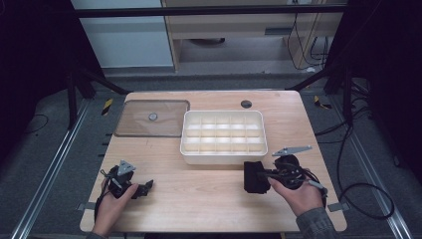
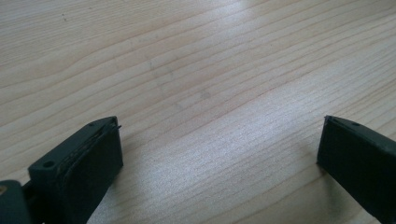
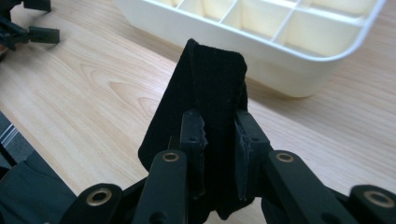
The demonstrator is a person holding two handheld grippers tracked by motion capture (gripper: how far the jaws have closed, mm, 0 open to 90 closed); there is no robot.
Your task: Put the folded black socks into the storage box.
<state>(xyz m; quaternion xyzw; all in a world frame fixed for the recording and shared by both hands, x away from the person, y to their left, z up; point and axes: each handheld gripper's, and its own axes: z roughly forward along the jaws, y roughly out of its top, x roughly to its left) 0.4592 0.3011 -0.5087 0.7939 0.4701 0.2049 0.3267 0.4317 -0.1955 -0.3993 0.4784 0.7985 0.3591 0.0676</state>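
A black folded fabric piece (image 1: 254,176) (image 3: 212,93) hangs just in front of the white compartment tray (image 1: 224,156) (image 3: 261,51). My right gripper (image 1: 260,176) (image 3: 219,140) is shut on it, both pads pressing its sides, and the cloth stands up between the jaws. My left gripper (image 1: 147,187) (image 2: 219,149) rests low over the bare wooden table (image 2: 196,70) at the front left. Its jaws stand wide open with nothing between them. The tray's compartments look empty from above.
A clear plastic lid (image 1: 153,118) lies flat at the back left of the table, beside the tray. A small dark round hole (image 1: 246,104) sits near the table's far edge. Cables trail on the floor to the right (image 1: 358,194).
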